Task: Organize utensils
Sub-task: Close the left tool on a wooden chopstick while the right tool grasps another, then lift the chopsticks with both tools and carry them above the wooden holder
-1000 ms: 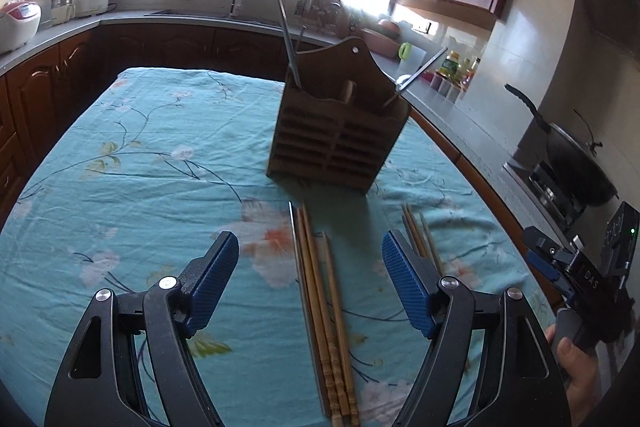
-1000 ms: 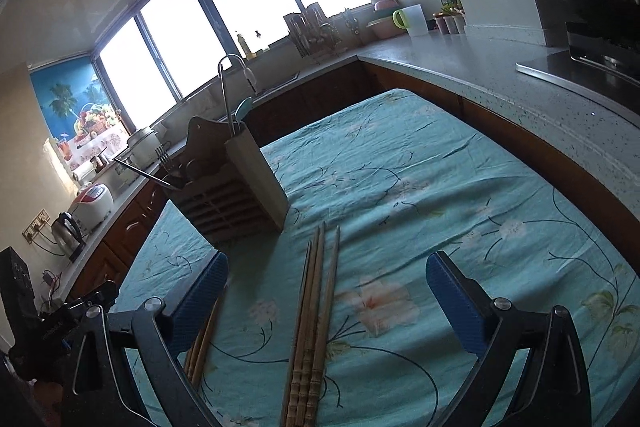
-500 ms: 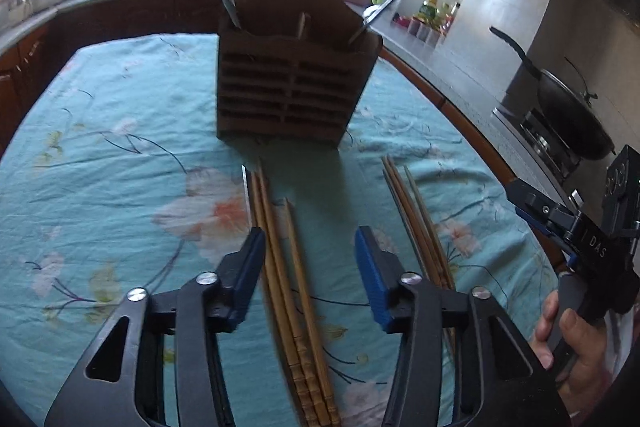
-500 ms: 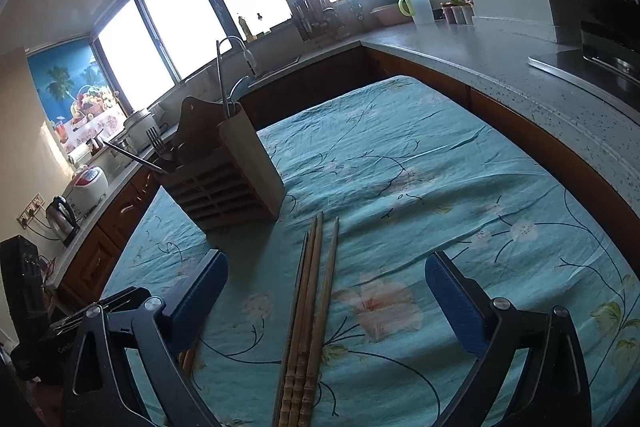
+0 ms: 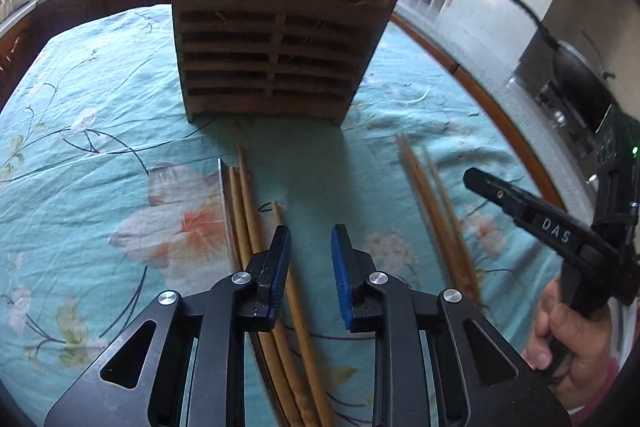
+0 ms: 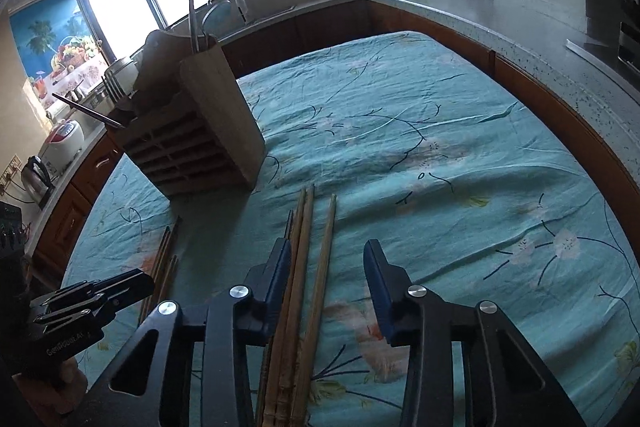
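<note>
chopsticks (image 6: 308, 267) between closing right hand-held gripper (image 6: 326, 281) jaws

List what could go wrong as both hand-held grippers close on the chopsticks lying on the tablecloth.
1. The left hand-held gripper is closing with only one chopstick of the left bundle between its pads; the others lie outside and may be left or scattered.
2. The right hand-held gripper is closing around several loose chopsticks; some could slip out.
3. Pads may snag the wrinkled tablecloth.
</note>
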A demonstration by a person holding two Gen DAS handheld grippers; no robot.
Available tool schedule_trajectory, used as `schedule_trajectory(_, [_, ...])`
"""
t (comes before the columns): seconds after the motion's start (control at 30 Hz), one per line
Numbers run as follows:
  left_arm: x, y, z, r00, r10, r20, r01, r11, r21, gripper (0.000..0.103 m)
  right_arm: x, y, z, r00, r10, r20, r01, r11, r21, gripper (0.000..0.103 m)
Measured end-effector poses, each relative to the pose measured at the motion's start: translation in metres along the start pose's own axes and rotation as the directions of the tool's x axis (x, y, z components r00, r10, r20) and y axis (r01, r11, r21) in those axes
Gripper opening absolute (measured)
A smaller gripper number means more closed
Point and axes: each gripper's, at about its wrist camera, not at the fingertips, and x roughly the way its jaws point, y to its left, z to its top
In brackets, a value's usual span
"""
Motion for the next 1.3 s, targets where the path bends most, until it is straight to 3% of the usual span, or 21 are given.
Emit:
schedule_trajectory(0.2, [0.018,0.003,0.0,0.998,0.026,-0.062,-0.025,1.0,0.012,0.019,0.022,-0.002,0.006,0.999,-0.016,-0.039,0.016,1.0,-0.012,0.031])
schedule_trajectory(0.33, [0.022,0.001,0.0,0.998,0.037,-0.058,-0.035,0.999,0.038,0.018,0.038,-0.003,0.008,0.997,-0.037,-0.073,0.035,0.999,-0.026,0.025])
schedule_trajectory(0.5, [0.029,-0.009,0.002,0.996,0.061,-0.057,-0.057,0.995,0.082,0.017,0.048,0.009,0.012,0.993,-0.085,-0.079,0.077,0.992,-0.098,0.025])
schedule_trajectory(0.6, [0.031,-0.012,0.004,0.995,0.087,-0.046,-0.082,0.992,0.095,0.007,0.054,0.021,0.013,0.988,-0.136,-0.077,0.122,0.978,-0.169,0.025])
schedule_trajectory(0.67, [0.033,-0.011,0.006,0.996,0.074,-0.049,-0.07,0.994,0.079,0.006,0.055,0.027,0.011,0.985,-0.156,-0.073,0.138,0.969,-0.205,0.015])
schedule_trajectory(0.77, [0.032,-0.01,0.008,0.996,0.068,-0.056,-0.065,0.996,0.053,0.006,0.055,0.028,0.01,0.986,-0.148,-0.074,0.129,0.969,-0.21,0.007])
schedule_trajectory(1.0, [0.014,-0.003,0.002,0.999,0.018,-0.036,-0.018,1.0,0.001,0.005,0.035,0.015,0.009,0.997,-0.041,-0.068,0.034,0.995,-0.094,0.006])
schedule_trajectory(1.3, [-0.033,-0.006,0.0,0.999,-0.027,0.046,0.027,1.0,-0.005,0.004,-0.008,0.017,0.008,1.0,0.03,0.0,-0.03,0.998,-0.047,0.005])
